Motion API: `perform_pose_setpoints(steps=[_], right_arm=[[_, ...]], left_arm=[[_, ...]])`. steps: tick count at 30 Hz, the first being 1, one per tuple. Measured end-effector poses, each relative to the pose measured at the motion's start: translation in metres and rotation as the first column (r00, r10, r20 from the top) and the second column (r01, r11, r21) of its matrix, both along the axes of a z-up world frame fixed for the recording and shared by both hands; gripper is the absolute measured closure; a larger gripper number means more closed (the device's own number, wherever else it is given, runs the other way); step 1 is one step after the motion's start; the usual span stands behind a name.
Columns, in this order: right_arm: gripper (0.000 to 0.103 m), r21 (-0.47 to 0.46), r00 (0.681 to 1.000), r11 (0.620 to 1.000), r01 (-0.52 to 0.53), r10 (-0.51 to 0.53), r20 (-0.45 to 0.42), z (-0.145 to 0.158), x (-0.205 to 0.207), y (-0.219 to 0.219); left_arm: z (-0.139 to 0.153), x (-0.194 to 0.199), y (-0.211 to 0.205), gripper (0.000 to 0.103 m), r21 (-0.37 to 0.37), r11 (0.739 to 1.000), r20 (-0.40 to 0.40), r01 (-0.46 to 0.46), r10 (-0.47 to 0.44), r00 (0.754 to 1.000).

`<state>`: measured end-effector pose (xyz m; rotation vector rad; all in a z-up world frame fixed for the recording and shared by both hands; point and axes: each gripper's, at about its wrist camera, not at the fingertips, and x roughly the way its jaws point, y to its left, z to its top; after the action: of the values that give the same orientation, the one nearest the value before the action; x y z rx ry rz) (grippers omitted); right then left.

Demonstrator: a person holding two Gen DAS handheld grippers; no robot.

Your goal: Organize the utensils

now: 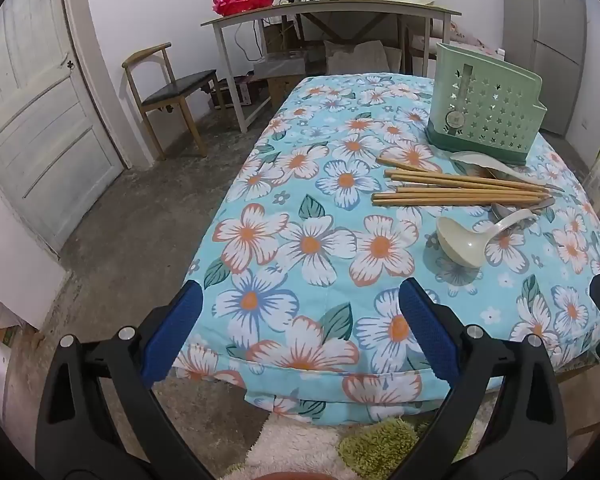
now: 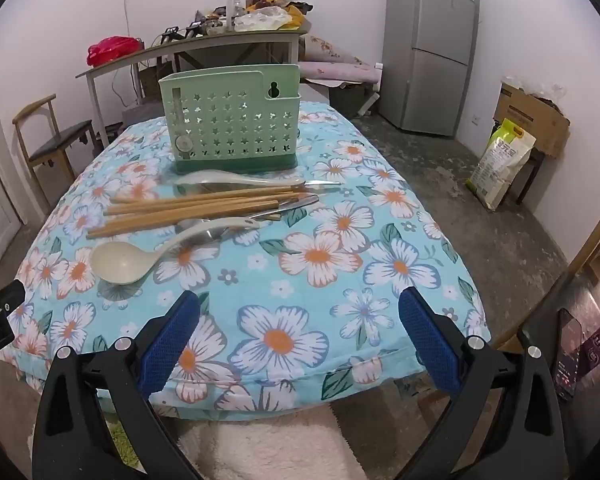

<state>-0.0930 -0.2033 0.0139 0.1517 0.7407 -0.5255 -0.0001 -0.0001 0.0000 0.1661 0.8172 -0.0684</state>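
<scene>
A green perforated utensil holder (image 1: 485, 112) (image 2: 233, 120) stands upright on the flowered tablecloth (image 1: 300, 240) (image 2: 320, 256). In front of it lie several wooden chopsticks (image 1: 456, 190) (image 2: 192, 204), a cream ladle (image 1: 466, 238) (image 2: 120, 260), a pale spoon (image 1: 484, 162) (image 2: 228, 178) and metal cutlery (image 2: 296, 204) partly under them. My left gripper (image 1: 300, 300) hangs open over the table's near left edge, nothing between its blue pads. My right gripper (image 2: 300, 308) is open too, over the near edge, short of the utensils.
A wooden chair (image 1: 168, 92) (image 2: 52, 144) and a cluttered grey desk (image 1: 328, 12) (image 2: 196, 44) stand beyond the table. A fridge (image 2: 432, 48), a cardboard box (image 2: 532, 116) and a yellow-green bag (image 2: 500, 160) are at the right. A phone (image 2: 568, 352) lies low right.
</scene>
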Motion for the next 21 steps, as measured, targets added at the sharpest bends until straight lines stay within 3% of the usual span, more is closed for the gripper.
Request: perform_pose_setpoints(steps=[21], right_arm=[[0.006, -0.011, 1.0, 1.0, -0.005, 0.005, 0.0, 0.0013, 0.0011, 0.0019]], left_arm=[[0.0016, -0.0005, 0.001, 0.008, 0.002, 1.0, -0.006, -0.005, 0.005, 1.0]])
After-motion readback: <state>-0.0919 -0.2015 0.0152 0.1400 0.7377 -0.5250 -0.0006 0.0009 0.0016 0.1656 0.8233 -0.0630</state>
